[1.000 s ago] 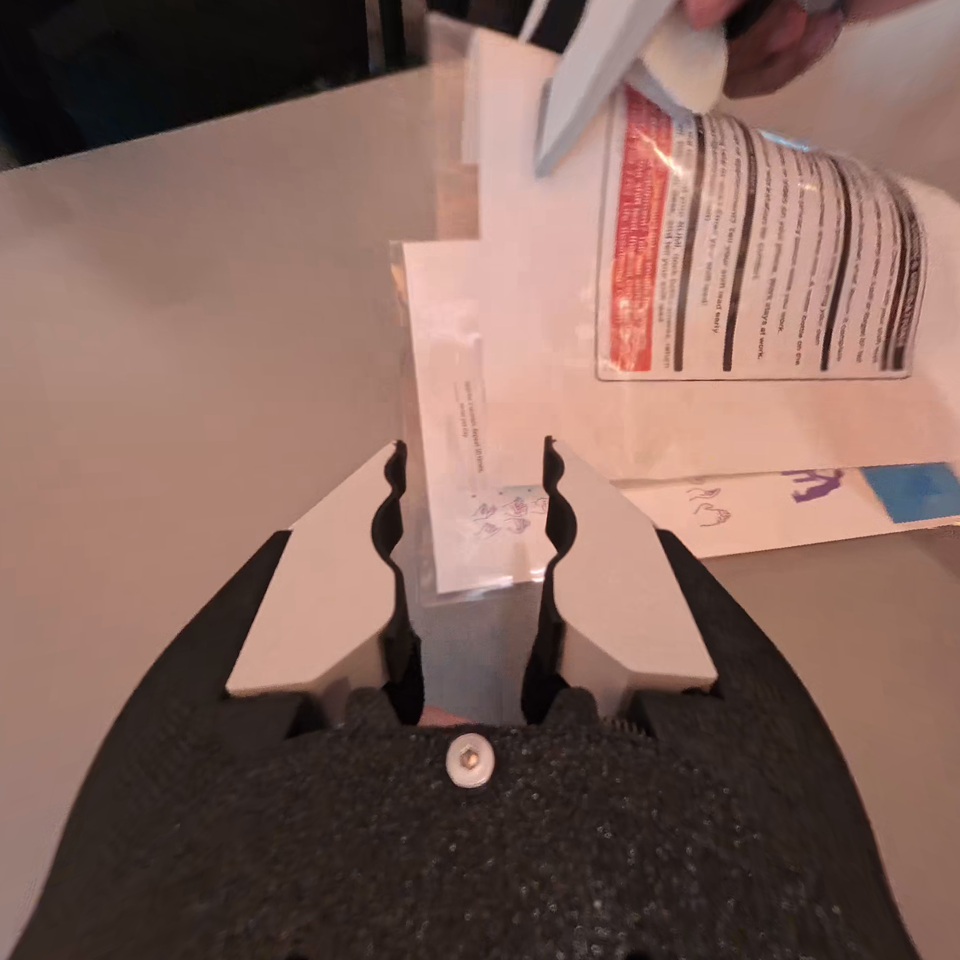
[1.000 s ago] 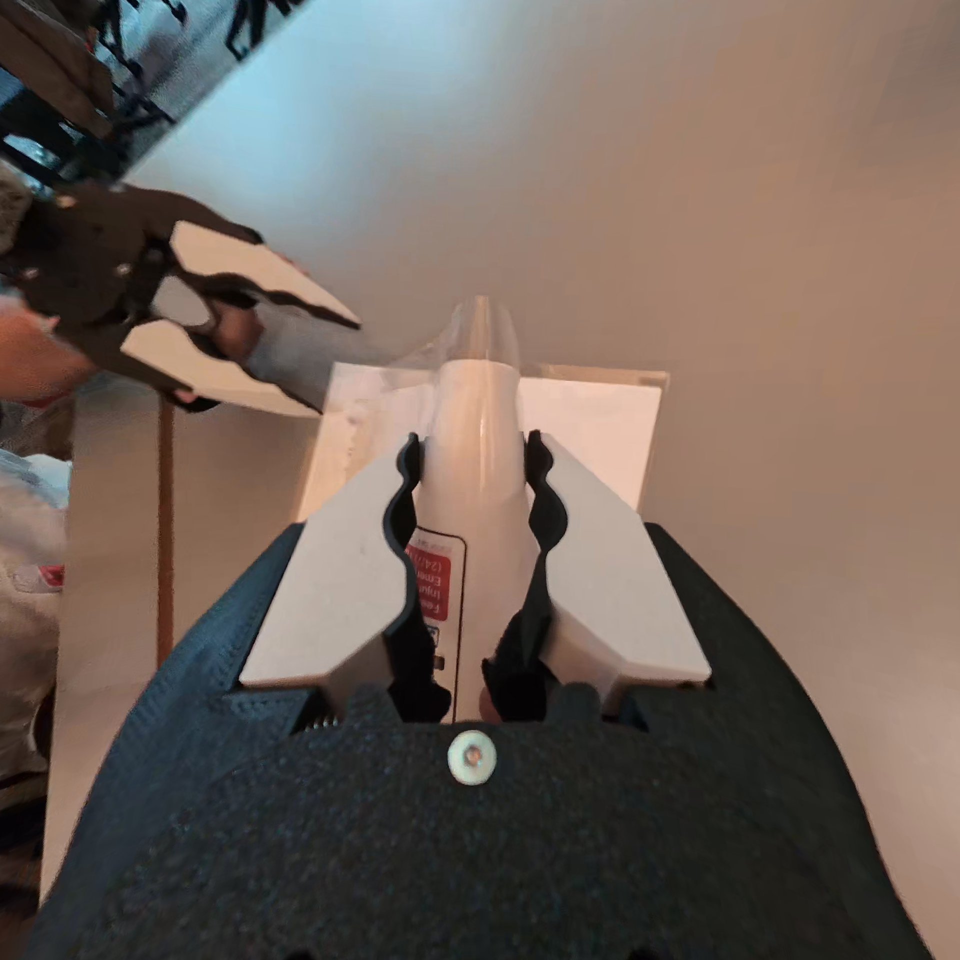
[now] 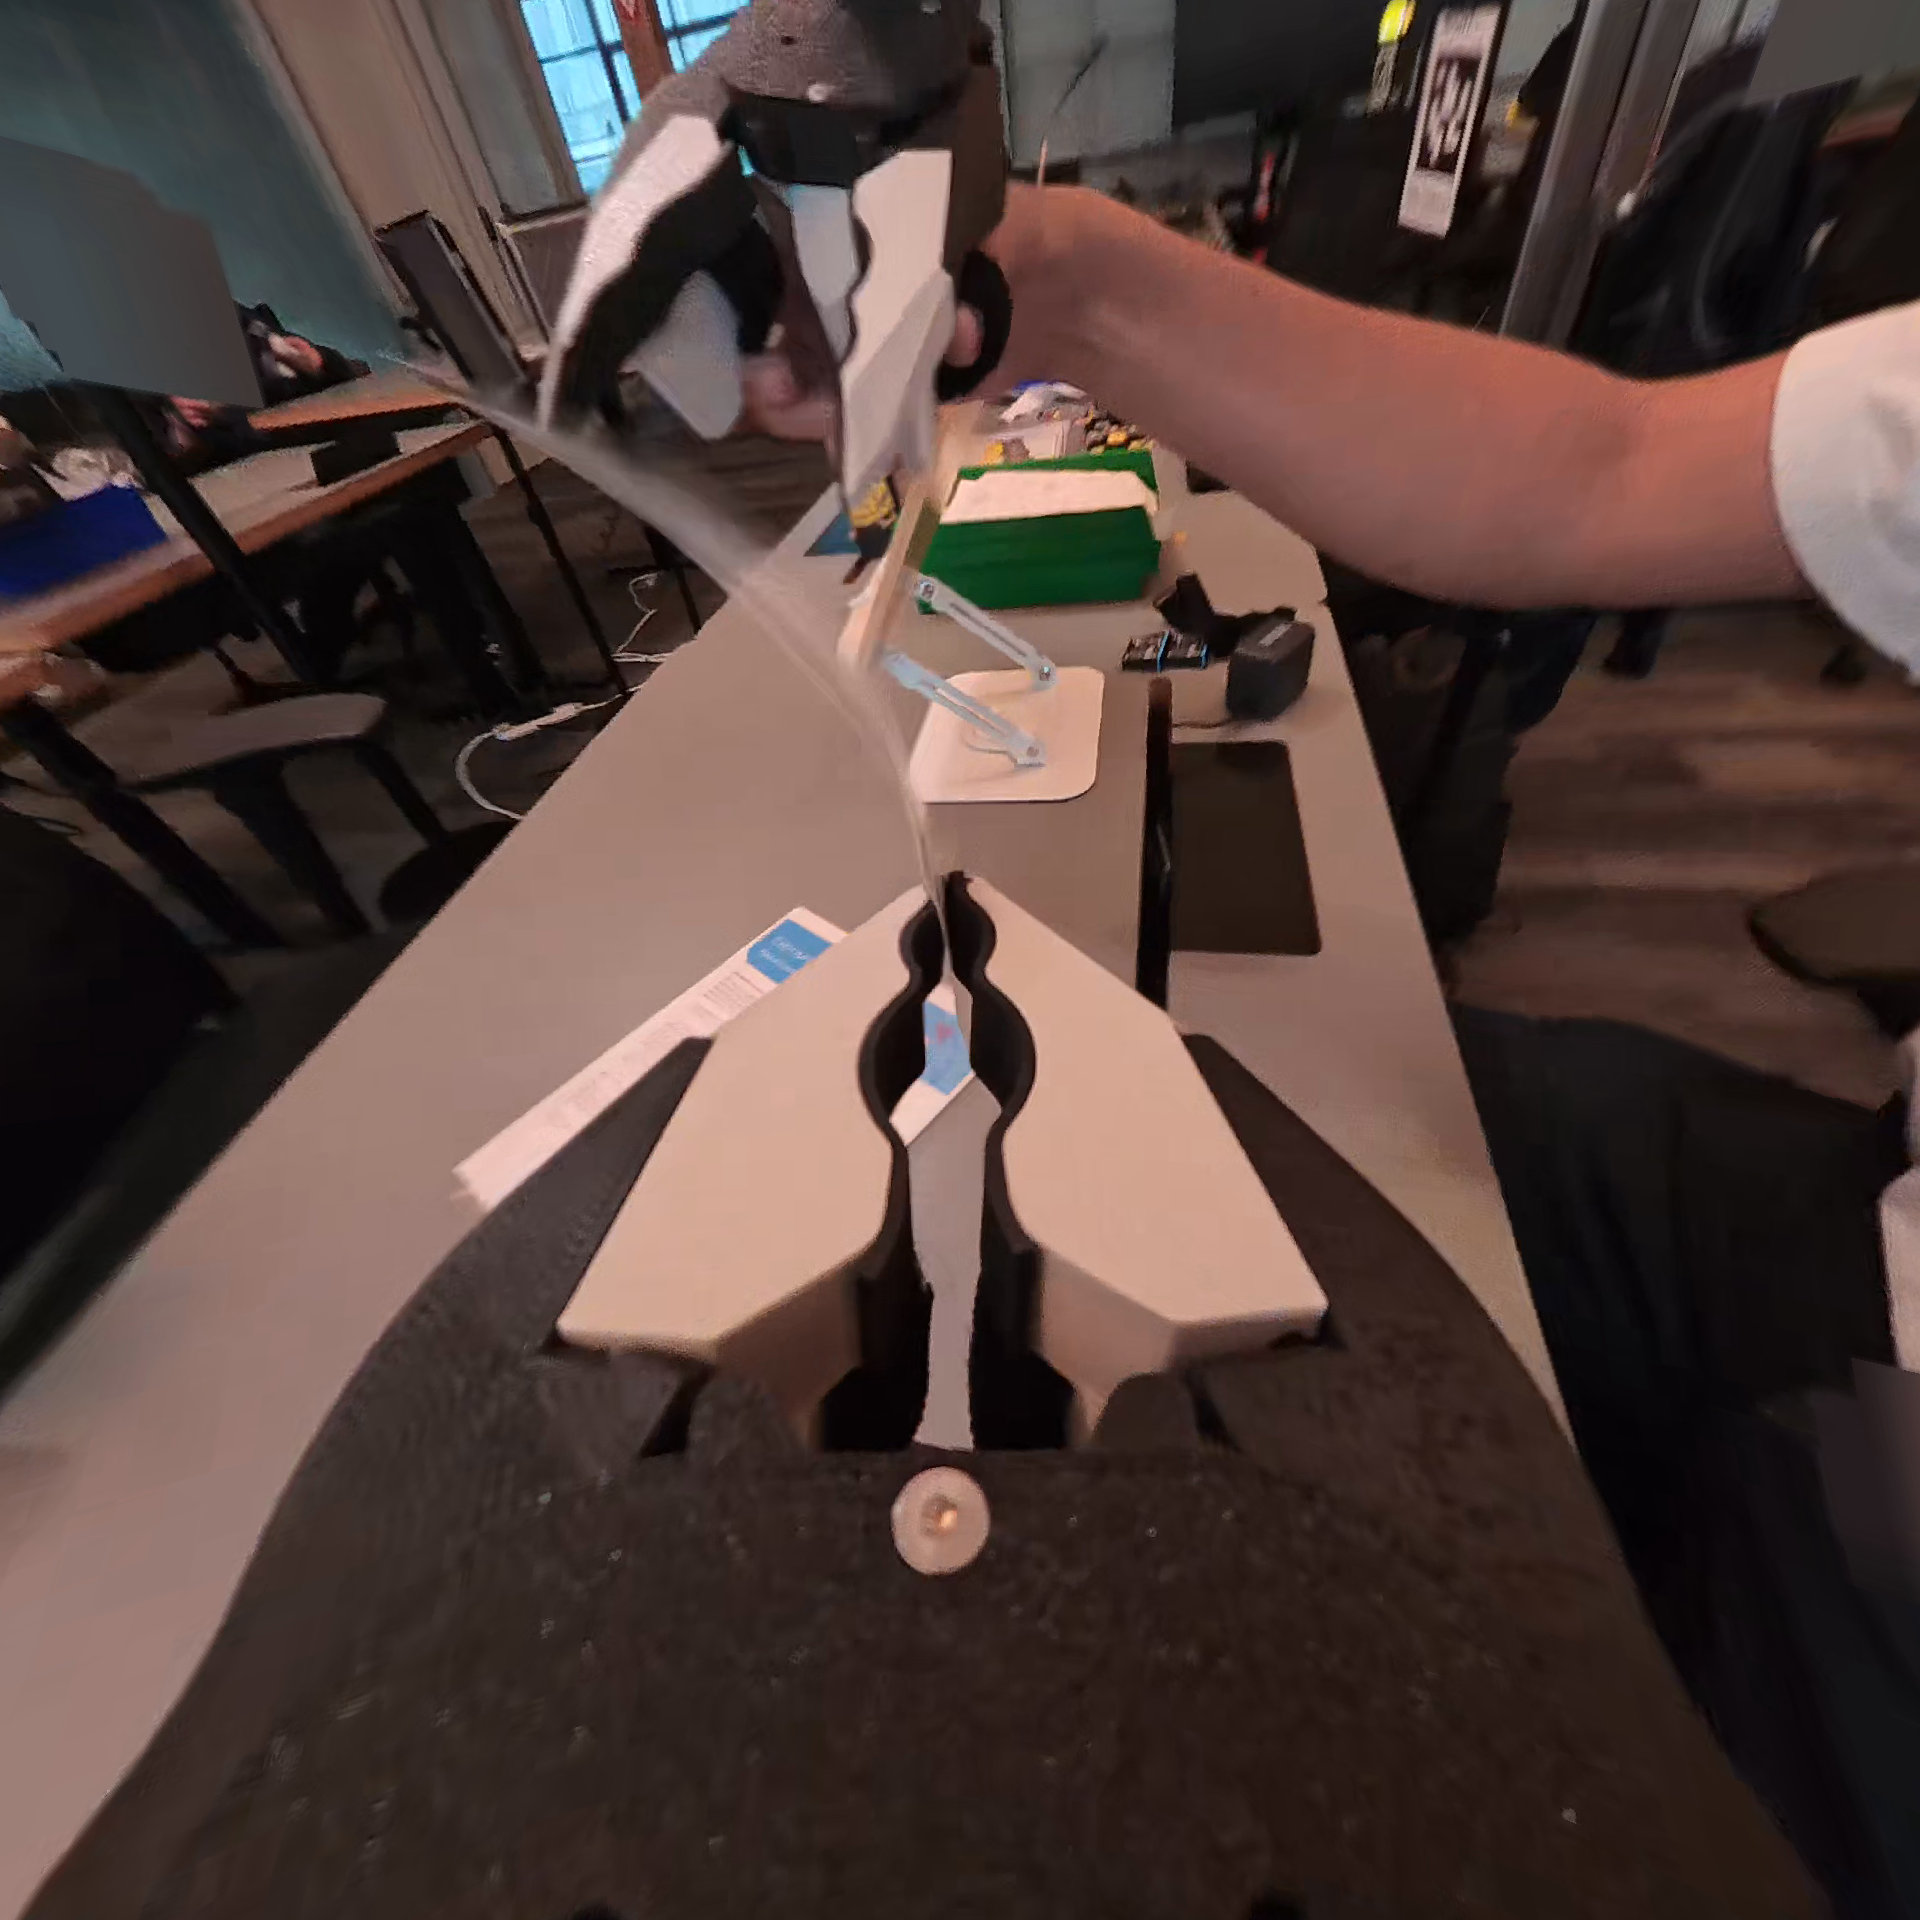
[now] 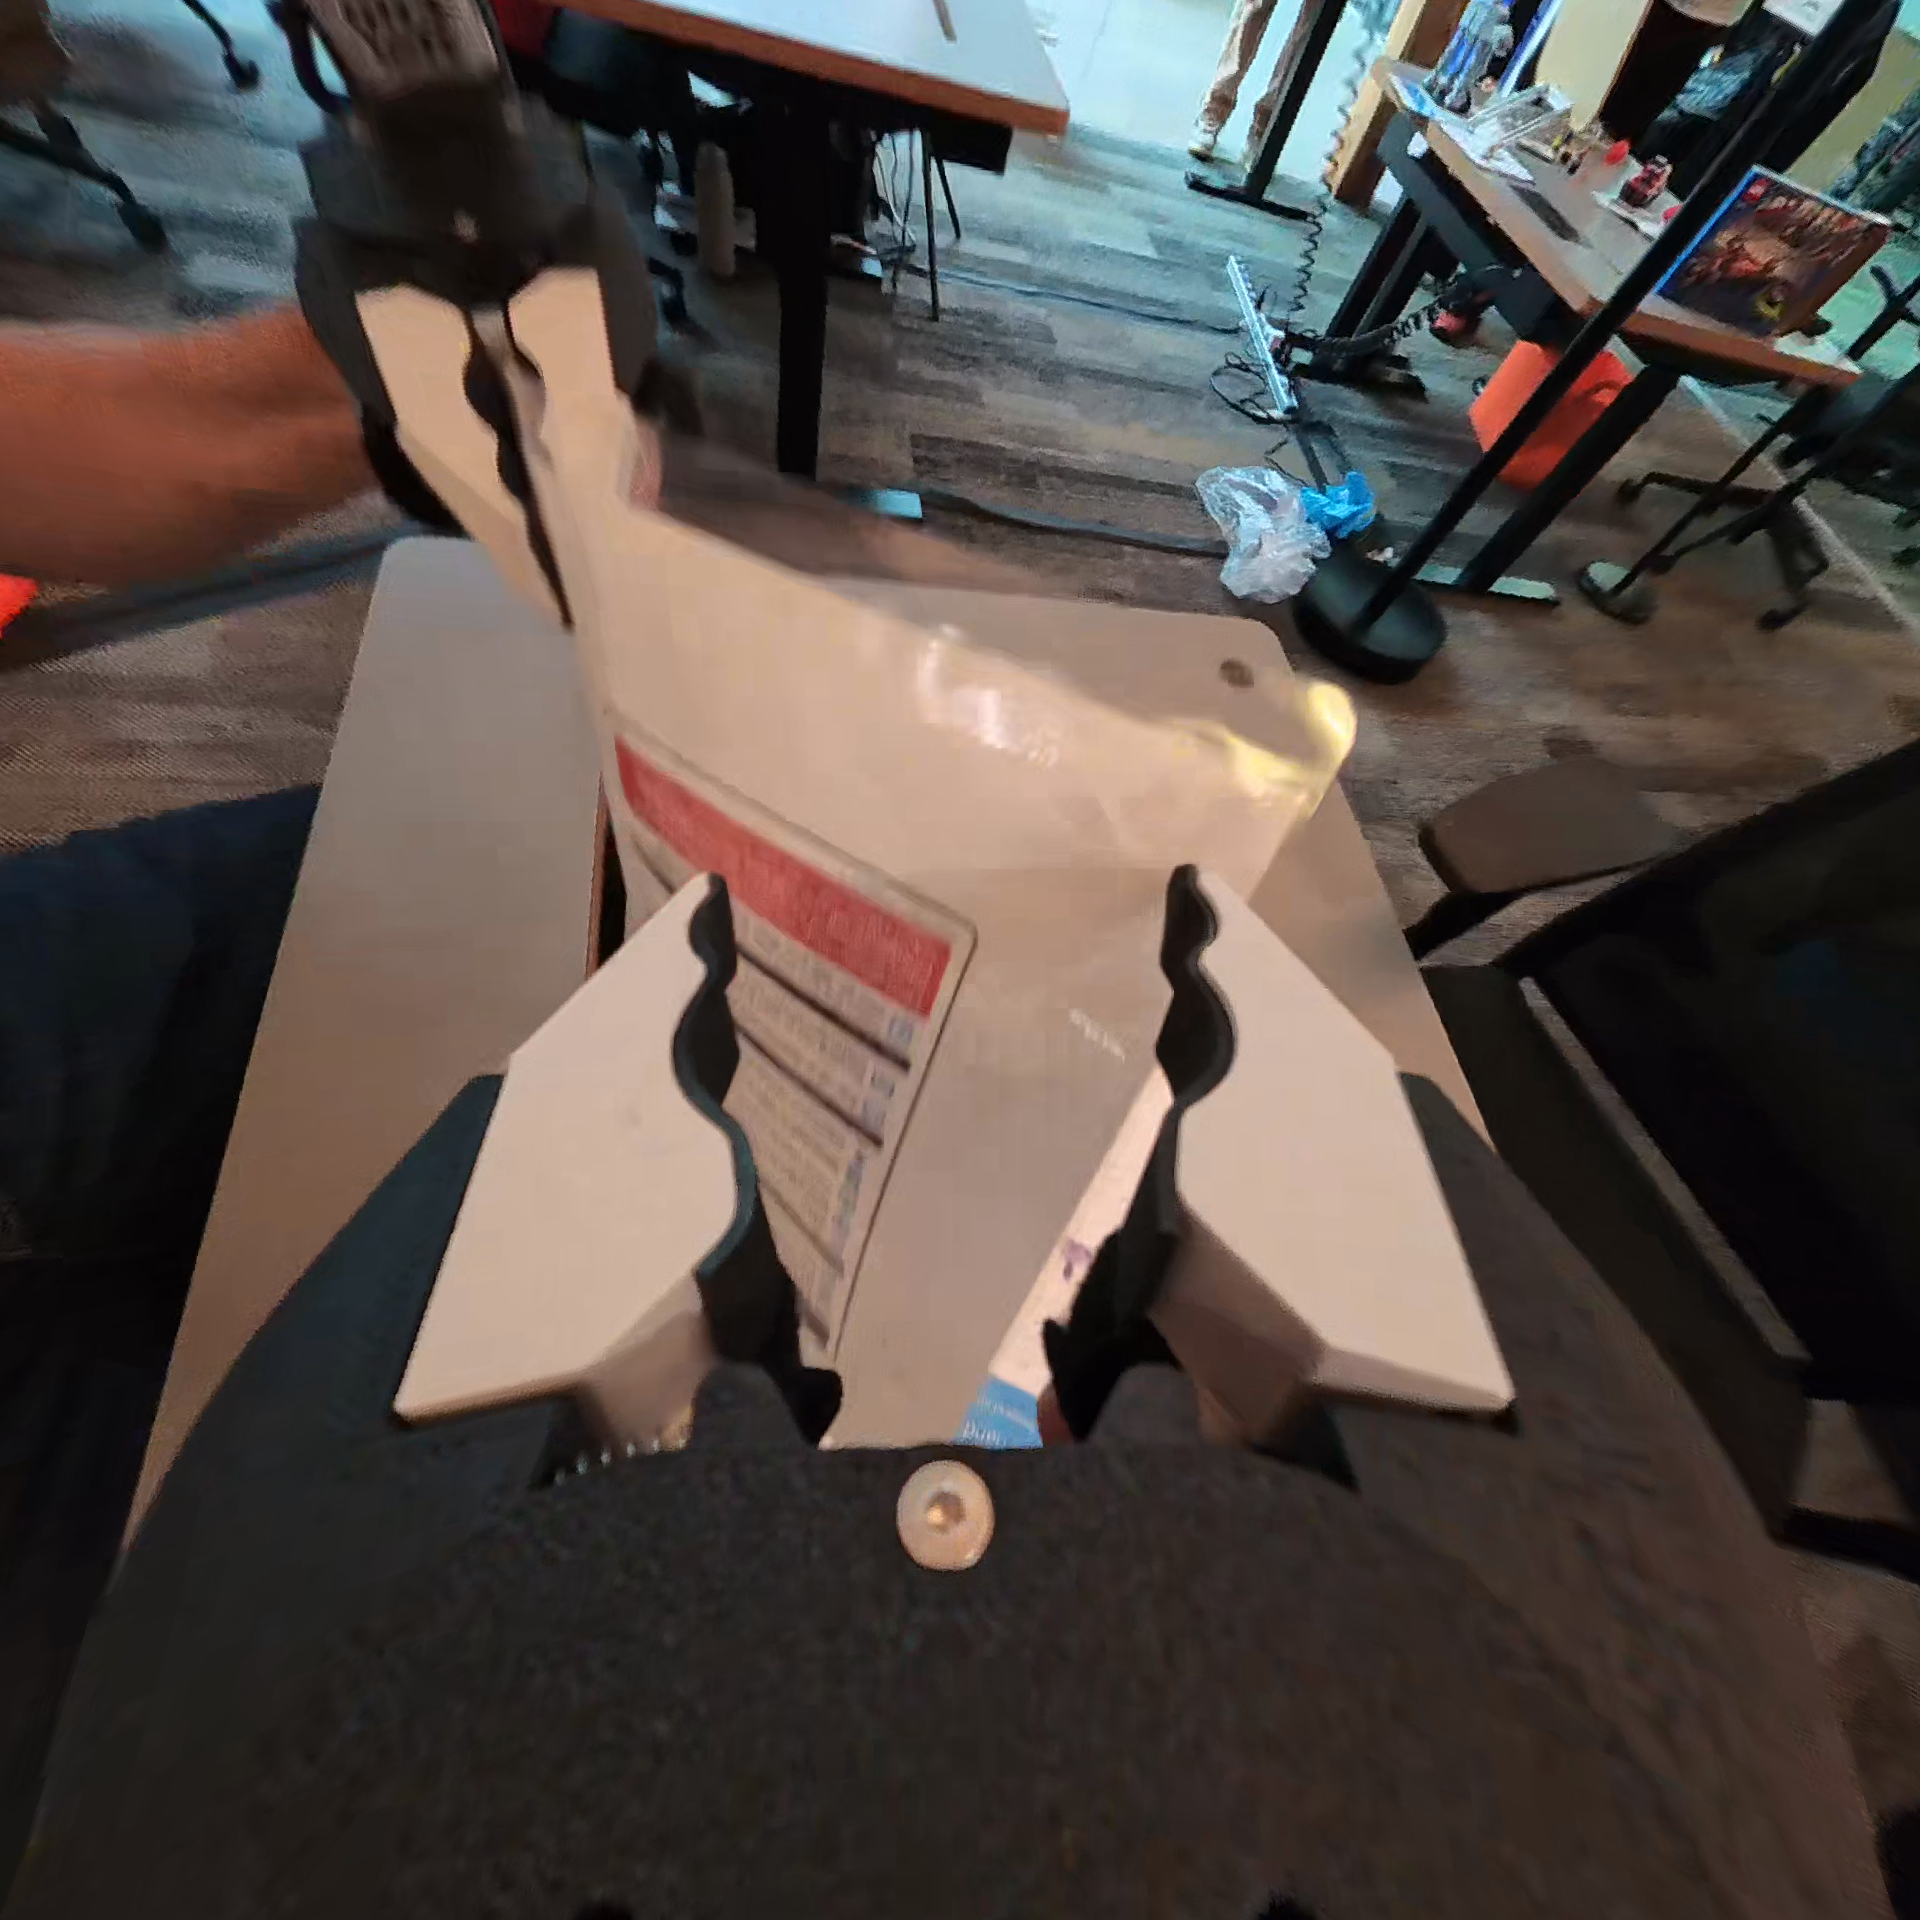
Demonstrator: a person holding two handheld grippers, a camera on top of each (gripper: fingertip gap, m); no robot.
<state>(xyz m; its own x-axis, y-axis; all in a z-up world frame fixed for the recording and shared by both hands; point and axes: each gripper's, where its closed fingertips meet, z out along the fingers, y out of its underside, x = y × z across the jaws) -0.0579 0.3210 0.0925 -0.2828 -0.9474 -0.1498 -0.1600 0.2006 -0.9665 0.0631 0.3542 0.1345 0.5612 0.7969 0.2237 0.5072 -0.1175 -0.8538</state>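
While its two pale fingers press together on the thin edge of a clear plastic sleeve (image 3: 727, 551), the left hand-held gripper (image 3: 948, 896) holds that sheet up off the grey tabletop (image 3: 665, 831), so the film bows in a long arc toward the other tool. In the right wrist view the sleeve (image 4: 935, 748) shows its face: glossy and transparent, with a white page inside carrying a red band above rows of dark print, and a small punched hole near its far corner. The right hand-held gripper (image 4: 951, 894) stands with its fingers wide apart, gripping nothing, the sleeve hanging just ahead of the gap; the grip seems to rest with the left tool alone. Below the left hand-held gripper a white leaflet with blue patches (image 3: 644, 1049) lies flat. Farther along the tabletop stand a white hinged stand (image 3: 997, 727) and a green box (image 3: 1049, 540).
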